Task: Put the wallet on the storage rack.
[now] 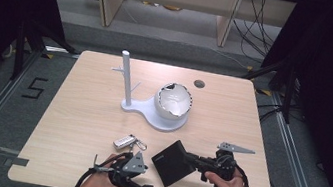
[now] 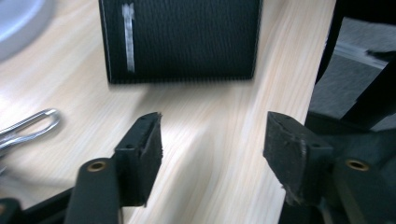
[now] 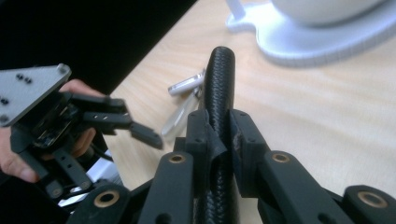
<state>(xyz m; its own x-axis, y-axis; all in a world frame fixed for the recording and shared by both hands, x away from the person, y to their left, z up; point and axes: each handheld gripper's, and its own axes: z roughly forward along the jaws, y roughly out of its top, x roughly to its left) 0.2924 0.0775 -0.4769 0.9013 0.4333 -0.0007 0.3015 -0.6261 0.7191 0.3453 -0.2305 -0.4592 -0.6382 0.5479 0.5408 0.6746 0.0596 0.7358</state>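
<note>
1. The right tongs [image 1: 193,160] are clenched on the edge of a black wallet [image 1: 173,163], which sits tilted over the near part of the table [image 1: 85,111]; in the right gripper view both jaws pinch its woven edge [image 3: 219,93] between them.
2. The left tongs [image 1: 142,181] are released, jaws wide apart with nothing between them, held just left of the wallet near the table's front edge.
3. In the left gripper view the wallet [image 2: 180,39] lies ahead of the open jaws, apart from them.
4. A bunch of keys with a silver fob [image 1: 129,142] lies on the table just beyond the left tongs.
5. Farther back stands a white stand with an upright post [image 1: 128,82] and a white bowl [image 1: 173,100] on its base.
</note>
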